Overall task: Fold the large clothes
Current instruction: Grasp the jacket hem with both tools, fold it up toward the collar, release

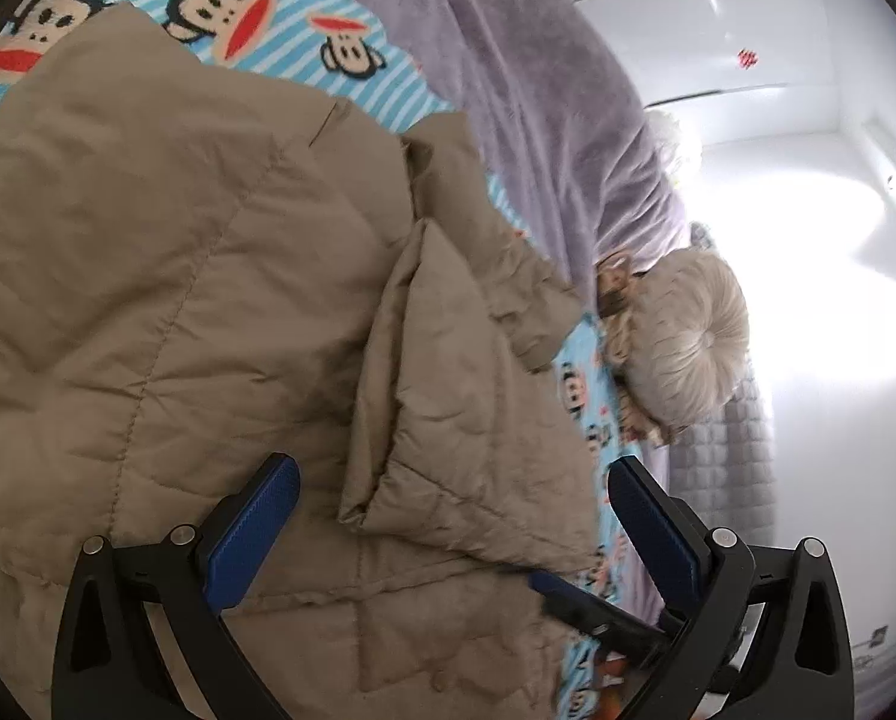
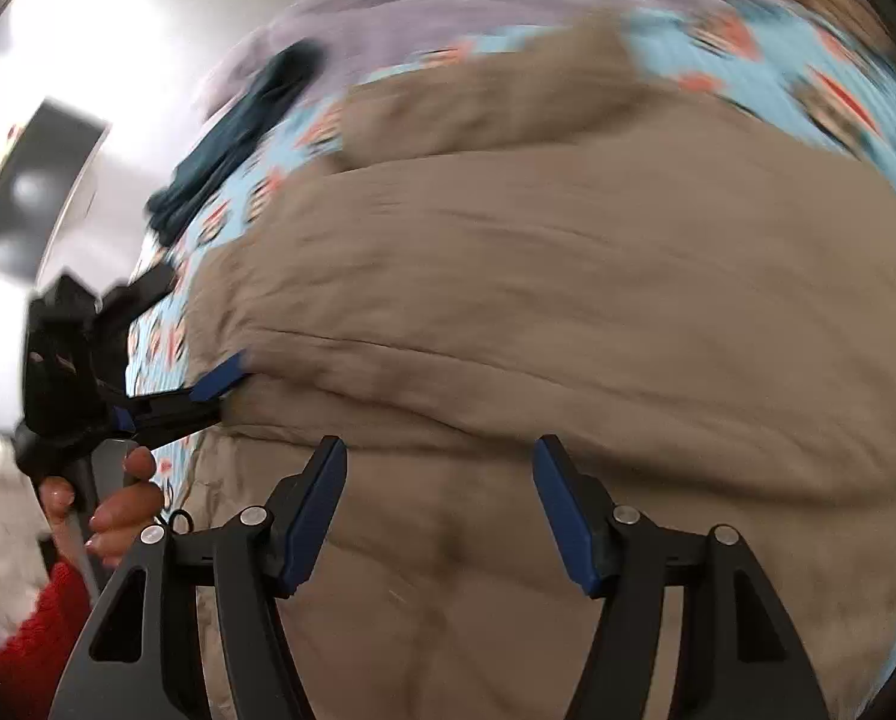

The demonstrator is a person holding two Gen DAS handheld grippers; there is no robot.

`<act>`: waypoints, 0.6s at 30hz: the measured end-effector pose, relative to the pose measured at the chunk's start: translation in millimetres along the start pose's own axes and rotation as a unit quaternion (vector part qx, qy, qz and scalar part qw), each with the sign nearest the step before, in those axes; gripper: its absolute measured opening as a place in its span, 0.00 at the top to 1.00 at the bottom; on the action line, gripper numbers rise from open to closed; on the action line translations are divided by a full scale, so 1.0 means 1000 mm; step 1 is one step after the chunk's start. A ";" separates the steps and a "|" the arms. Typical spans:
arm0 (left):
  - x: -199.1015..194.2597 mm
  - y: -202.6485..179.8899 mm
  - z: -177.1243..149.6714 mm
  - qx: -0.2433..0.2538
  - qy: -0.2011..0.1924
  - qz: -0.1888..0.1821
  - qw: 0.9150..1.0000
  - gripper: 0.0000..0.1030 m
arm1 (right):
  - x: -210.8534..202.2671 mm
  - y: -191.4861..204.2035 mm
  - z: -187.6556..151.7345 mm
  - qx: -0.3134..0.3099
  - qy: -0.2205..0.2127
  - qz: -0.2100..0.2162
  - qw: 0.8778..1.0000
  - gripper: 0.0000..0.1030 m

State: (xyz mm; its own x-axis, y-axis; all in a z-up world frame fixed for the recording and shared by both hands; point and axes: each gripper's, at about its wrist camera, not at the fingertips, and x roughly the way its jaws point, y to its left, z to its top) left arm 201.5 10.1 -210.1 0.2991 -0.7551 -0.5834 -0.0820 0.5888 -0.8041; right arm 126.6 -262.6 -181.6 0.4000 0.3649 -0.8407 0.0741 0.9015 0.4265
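Both claws, our left claw (image 1: pixel 454 501) and right claw (image 2: pixel 439 468), gape released just above the tan quilted coat (image 1: pixel 208 276) on the bed (image 1: pixel 304 6).

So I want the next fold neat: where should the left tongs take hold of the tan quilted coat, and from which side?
Probably the folded flap's loose lower corner, approached from its free bottom edge. It lies raised on the tan quilted coat between the open left tongs, so a pad can slide under.

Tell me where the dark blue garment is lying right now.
In the right wrist view the dark blue garment lies upper left on the monkey-print sheet, between the purple blanket and the tan quilted coat.
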 end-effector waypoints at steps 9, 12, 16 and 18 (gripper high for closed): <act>0.027 -0.026 0.000 0.059 0.021 0.071 0.996 0.73 | -0.054 -0.161 -0.019 0.286 -0.092 0.052 0.952 0.78; 0.021 -0.033 -0.008 0.084 0.016 0.087 0.993 0.88 | -0.053 -0.173 -0.009 0.285 -0.094 0.038 0.953 0.89; 0.000 -0.030 -0.034 0.121 -0.002 0.125 0.985 0.88 | -0.050 -0.153 -0.003 0.228 -0.087 0.015 0.970 0.90; 0.001 -0.012 -0.039 0.109 0.007 0.153 0.982 0.88 | -0.044 -0.146 -0.004 0.209 -0.076 0.006 0.975 0.90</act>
State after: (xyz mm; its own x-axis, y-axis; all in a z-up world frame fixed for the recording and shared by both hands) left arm 165.9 -8.6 -205.1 0.2799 -0.5360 -0.7965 0.0404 0.8355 -0.5481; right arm 94.8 -409.2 -208.1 0.5312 0.3077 -0.7894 0.4219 0.7119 0.5614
